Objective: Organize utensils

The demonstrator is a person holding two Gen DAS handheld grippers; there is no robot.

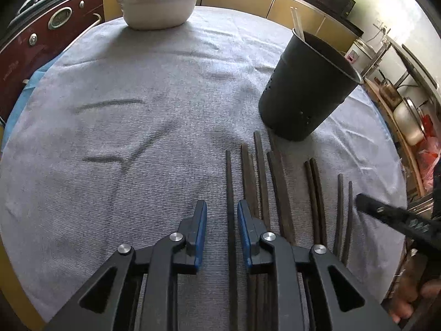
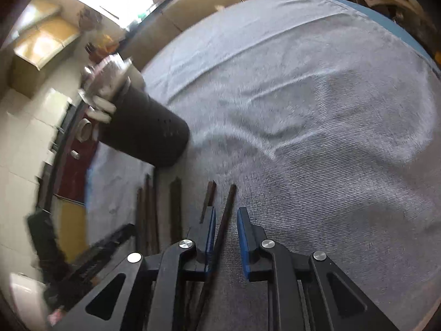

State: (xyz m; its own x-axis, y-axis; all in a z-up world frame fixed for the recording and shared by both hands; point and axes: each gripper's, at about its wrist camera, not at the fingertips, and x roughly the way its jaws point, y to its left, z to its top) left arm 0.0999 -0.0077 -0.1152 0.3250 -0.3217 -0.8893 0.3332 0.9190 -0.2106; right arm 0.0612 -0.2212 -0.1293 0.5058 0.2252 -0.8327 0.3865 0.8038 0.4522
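Flanking chopsticks (image 1: 231,193), left gripper (image 1: 222,215) parted.

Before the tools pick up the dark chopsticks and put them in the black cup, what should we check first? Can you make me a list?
1. Black cup standing upright on the grey cloth: ok.
2. Room in the cup, only pale sticks inside: ok.
3. Chopstick between the left tool's pads: ok, pads not pressing it.
4. Chopstick between the right tool's pads: ok; touching one pad, not clamped.
5. Other chopsticks clear of both tools: cannot tell.
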